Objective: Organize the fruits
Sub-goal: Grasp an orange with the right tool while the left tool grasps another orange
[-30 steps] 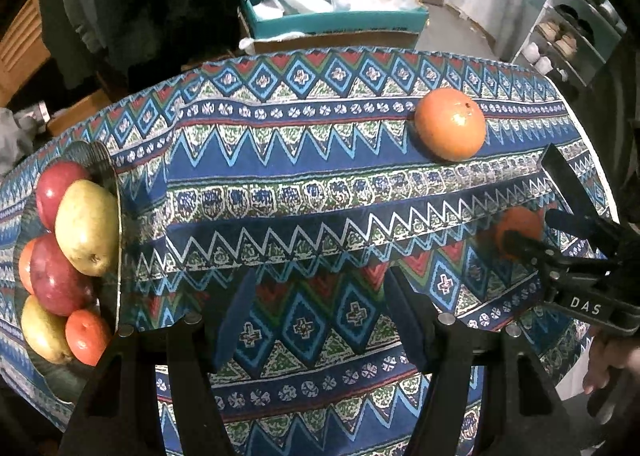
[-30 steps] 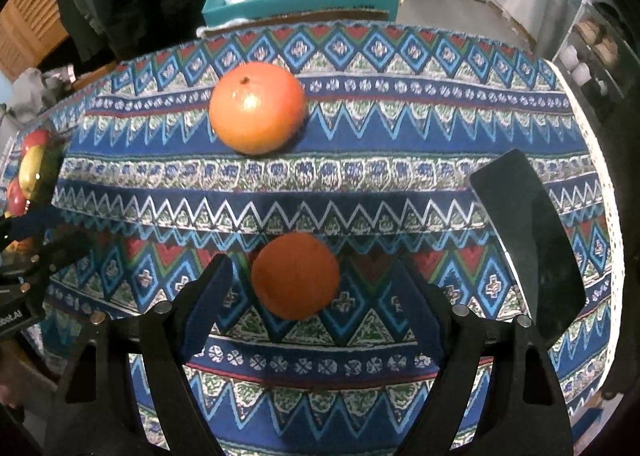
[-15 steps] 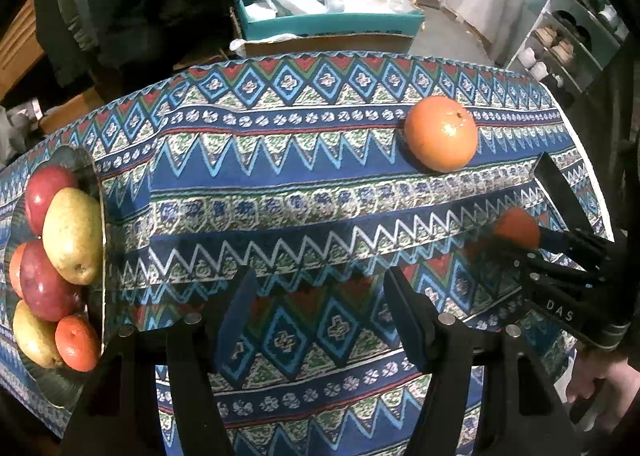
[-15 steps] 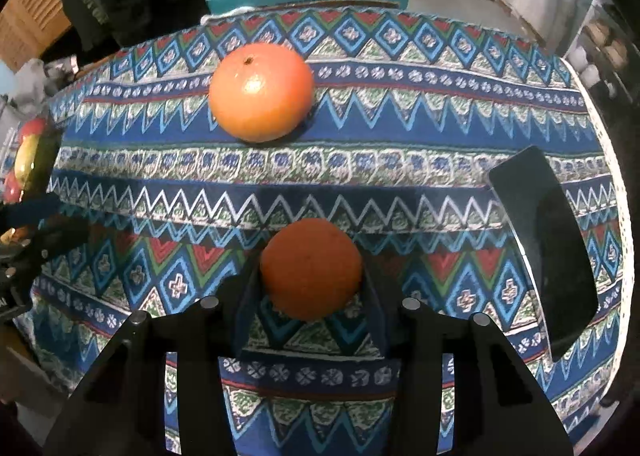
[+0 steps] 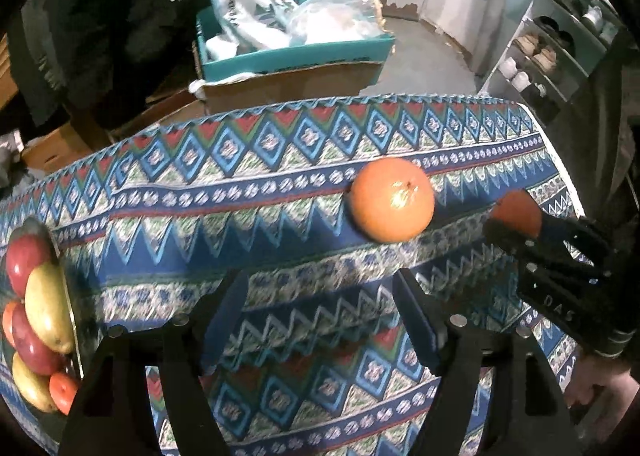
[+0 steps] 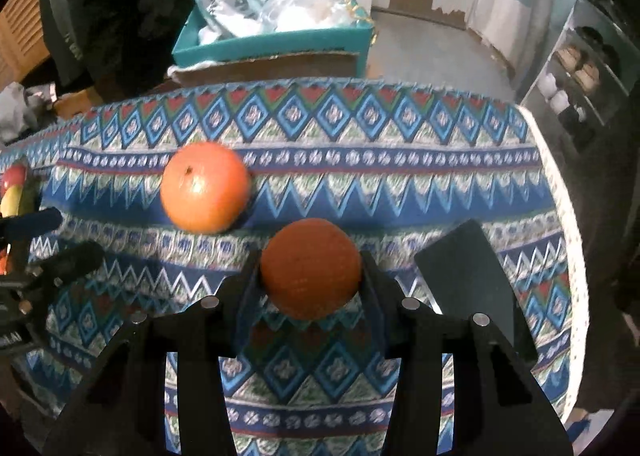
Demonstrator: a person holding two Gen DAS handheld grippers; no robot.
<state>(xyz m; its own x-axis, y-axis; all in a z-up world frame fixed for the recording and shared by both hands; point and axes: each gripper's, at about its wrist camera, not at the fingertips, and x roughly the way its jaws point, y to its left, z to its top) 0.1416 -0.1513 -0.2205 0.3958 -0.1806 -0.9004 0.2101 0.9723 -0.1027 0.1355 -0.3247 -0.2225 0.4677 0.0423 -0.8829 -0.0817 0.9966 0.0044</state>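
Note:
My right gripper (image 6: 311,276) is shut on a small dark orange (image 6: 310,266), held just above the patterned tablecloth (image 6: 360,184). A larger, paler orange (image 6: 205,187) rests on the cloth behind it to the left. In the left wrist view that large orange (image 5: 393,205) lies ahead of my left gripper (image 5: 322,308), whose jaws are opening with nothing between them. The right gripper (image 5: 520,230) with its small orange (image 5: 516,213) shows at the right. A bowl (image 5: 74,330) at the far left holds red apples, yellow pears and small oranges.
A black phone (image 6: 468,284) lies on the cloth right of my right gripper. Behind the table stand a teal-rimmed cardboard box (image 5: 296,60) full of bags and a dark garment (image 5: 92,28). A shoe rack (image 5: 556,52) stands at the far right. A hand (image 5: 592,392) holds the right gripper.
My right gripper closed on the small orange and lifted it off the cloth. My left gripper moved right toward the large orange and its jaws widened.

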